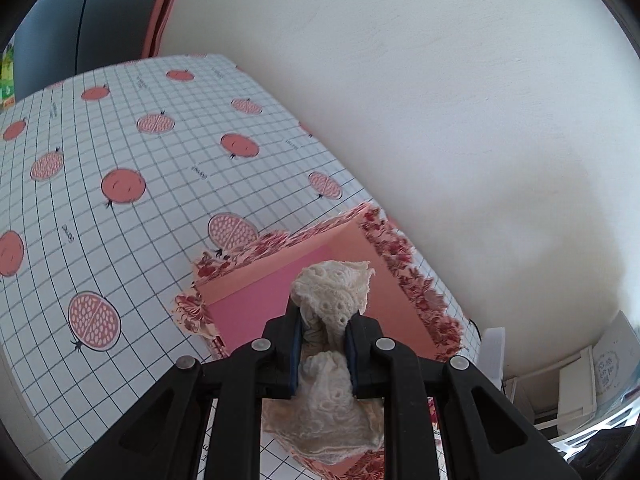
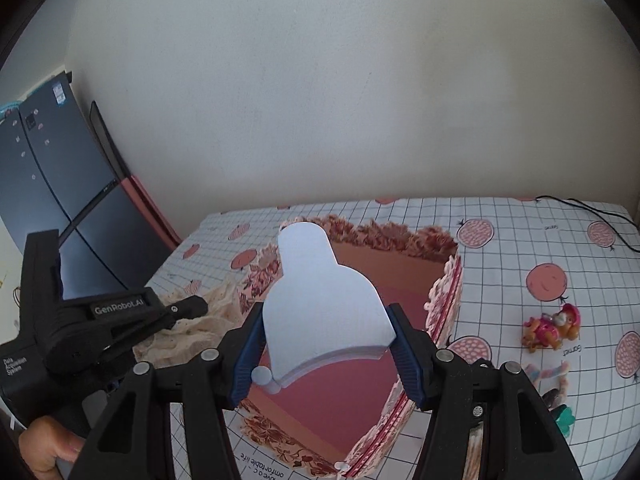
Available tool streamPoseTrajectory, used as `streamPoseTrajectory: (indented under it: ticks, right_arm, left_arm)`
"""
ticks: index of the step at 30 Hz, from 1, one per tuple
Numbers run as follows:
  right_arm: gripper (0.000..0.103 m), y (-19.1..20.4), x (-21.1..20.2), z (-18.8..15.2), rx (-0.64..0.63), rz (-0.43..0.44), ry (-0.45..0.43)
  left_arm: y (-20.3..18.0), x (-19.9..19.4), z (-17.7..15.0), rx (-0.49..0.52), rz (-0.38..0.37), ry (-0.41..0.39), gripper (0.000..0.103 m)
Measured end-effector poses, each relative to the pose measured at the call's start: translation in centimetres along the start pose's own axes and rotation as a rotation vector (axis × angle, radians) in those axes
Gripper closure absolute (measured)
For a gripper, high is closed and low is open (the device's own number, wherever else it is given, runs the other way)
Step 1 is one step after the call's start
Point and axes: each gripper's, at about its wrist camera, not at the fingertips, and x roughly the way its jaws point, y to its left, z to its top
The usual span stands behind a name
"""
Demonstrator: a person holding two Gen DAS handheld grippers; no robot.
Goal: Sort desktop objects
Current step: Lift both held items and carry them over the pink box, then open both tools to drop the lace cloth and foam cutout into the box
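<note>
The left gripper point(image 1: 322, 344) is clamped on a bunch of cream lace cloth point(image 1: 332, 296), its two pads pressed into the fabric from either side. The cloth bulges out above and below the pinch, and its lower folds drape over the near edge of a pink box point(image 1: 256, 308). From the right-hand camera the same cloth point(image 2: 192, 328) lies heaped over the box's left rim, with the left gripper point(image 2: 188, 308) reaching into it from the side.

The box point(image 2: 352, 400) is shallow and open, pink inside, with a frilled red flower pattern running round its rim. It sits on a table point(image 1: 120, 152) covered in a white grid-print cloth dotted with pink pomegranates, close to the plain white wall point(image 1: 400, 100).

The right gripper point(image 2: 326, 354) holds a flat pale-blue board point(image 2: 320, 300) shaped like a bottle or bell, narrow at the far end and flaring wide toward the fingers. Its jaws grip the wide end from both sides, and the board hangs tilted over the open box, not touching the bottom as far as I can tell.

Out on the table to the right of the box sits a small pink and orange toy figure point(image 2: 552, 328). Nearer the gripper are a pastel twisted strip point(image 2: 548, 372) and a green clip-like piece point(image 2: 564, 418), partly hidden. A dark fridge point(image 2: 52, 184) stands by the wall at the left.
</note>
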Motion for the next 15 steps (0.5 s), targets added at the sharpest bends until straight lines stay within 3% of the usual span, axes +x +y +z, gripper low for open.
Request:
streamPoseTrajectory:
  ticks: [7, 10, 12, 15]
  right_arm:
    - [0.039, 0.2, 1.3, -0.4, -0.006, -0.024, 0.051]
    - [0.039, 0.0, 1.4, -0.3, 0.005, -0.034, 0.052]
    - [0.039, -0.2, 1.4, -0.2, 0.021, -0.016, 0.059]
    - [0.039, -0.2, 1.4, -0.1, 0.022, -0.022, 0.059]
  left_arm:
    - [0.7, 1.4, -0.1, -0.027, 0.013, 0.053, 0.082]
    - [0.9, 1.5, -0.2, -0.031, 0.014, 0.065, 0.072]
    - [1.0, 1.6, -0.1, -0.031, 0.020, 0.069, 0.056]
    - [1.1, 1.5, -0.1, -0.037, 0.020, 0.066, 0.047]
